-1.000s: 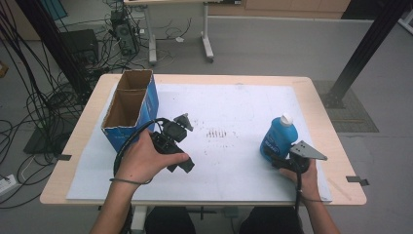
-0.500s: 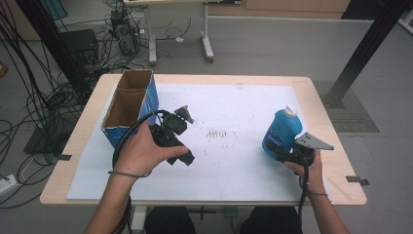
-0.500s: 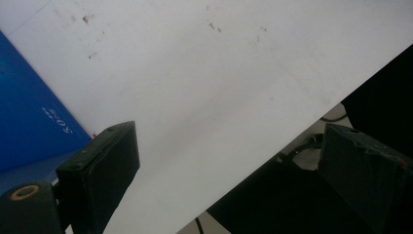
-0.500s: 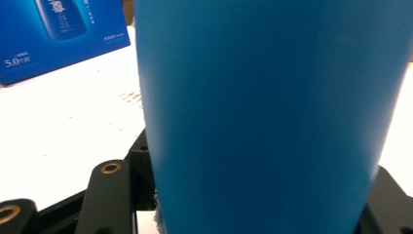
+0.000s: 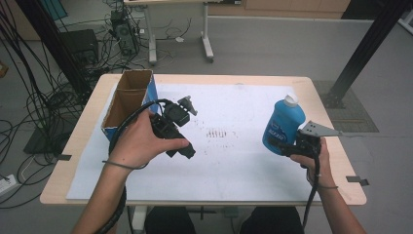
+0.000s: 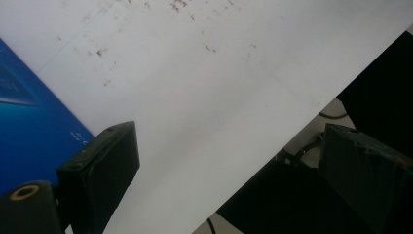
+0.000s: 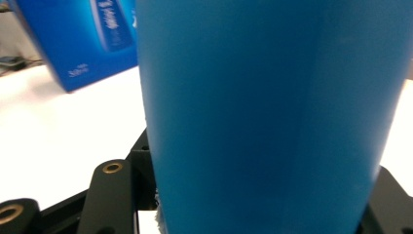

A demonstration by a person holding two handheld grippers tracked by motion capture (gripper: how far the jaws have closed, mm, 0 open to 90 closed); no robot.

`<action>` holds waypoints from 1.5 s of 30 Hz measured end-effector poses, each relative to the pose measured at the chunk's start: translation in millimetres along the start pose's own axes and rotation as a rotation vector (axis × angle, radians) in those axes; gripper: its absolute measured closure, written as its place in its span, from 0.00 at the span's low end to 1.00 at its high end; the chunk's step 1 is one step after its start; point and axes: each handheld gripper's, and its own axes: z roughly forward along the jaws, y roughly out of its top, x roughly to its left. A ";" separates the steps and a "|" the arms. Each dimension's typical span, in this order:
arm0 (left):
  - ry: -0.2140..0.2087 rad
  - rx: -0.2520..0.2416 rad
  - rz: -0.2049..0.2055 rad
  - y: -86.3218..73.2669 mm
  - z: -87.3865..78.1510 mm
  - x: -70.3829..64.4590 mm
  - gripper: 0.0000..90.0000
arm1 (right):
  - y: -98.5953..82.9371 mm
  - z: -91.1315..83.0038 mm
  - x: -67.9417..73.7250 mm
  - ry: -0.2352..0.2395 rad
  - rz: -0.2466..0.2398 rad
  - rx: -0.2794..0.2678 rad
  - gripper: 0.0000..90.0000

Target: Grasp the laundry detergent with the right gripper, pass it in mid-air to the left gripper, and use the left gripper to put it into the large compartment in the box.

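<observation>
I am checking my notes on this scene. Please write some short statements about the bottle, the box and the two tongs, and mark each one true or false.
1. The right tongs hold the blue bottle. True.
2. The bottle's cap is red. False: the cap is white.
3. The left tongs are shut on the cardboard box. False: in the left gripper view its jaws stand apart, with white paper between them.
4. The cardboard box is open at the top and stands near the table's left edge. True.
5. The bottle lies flat inside the box. False: it is at the table's right side, far from the box.
</observation>
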 end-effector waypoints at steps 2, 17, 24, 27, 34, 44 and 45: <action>-0.003 -0.003 0.022 1.6 -4.5 -0.6 0.09 | 6.9 -1.5 1.3 0.031 -0.001 0.002 0.46; -0.051 -0.031 0.214 24.6 -40.5 -2.3 0.09 | 51.3 -7.2 5.7 0.241 -0.052 0.004 0.46; -0.060 -0.053 0.303 34.7 -61.0 -2.1 0.09 | 60.8 -6.2 12.8 0.338 -0.083 0.018 0.46; -0.078 -0.065 0.341 38.8 -69.4 -3.3 0.09 | 63.2 -5.4 15.1 0.368 -0.089 0.016 0.46; -0.071 -0.056 0.392 50.4 -81.0 -10.3 0.09 | 69.9 -5.1 21.0 0.449 -0.098 0.009 0.46; -0.099 -0.053 0.481 63.0 -94.4 -21.0 0.09 | 78.6 -4.6 32.1 0.534 -0.149 0.025 0.46; -0.101 -0.050 0.489 64.2 -95.4 -22.4 0.09 | 79.5 -4.3 33.4 0.540 -0.154 0.025 0.46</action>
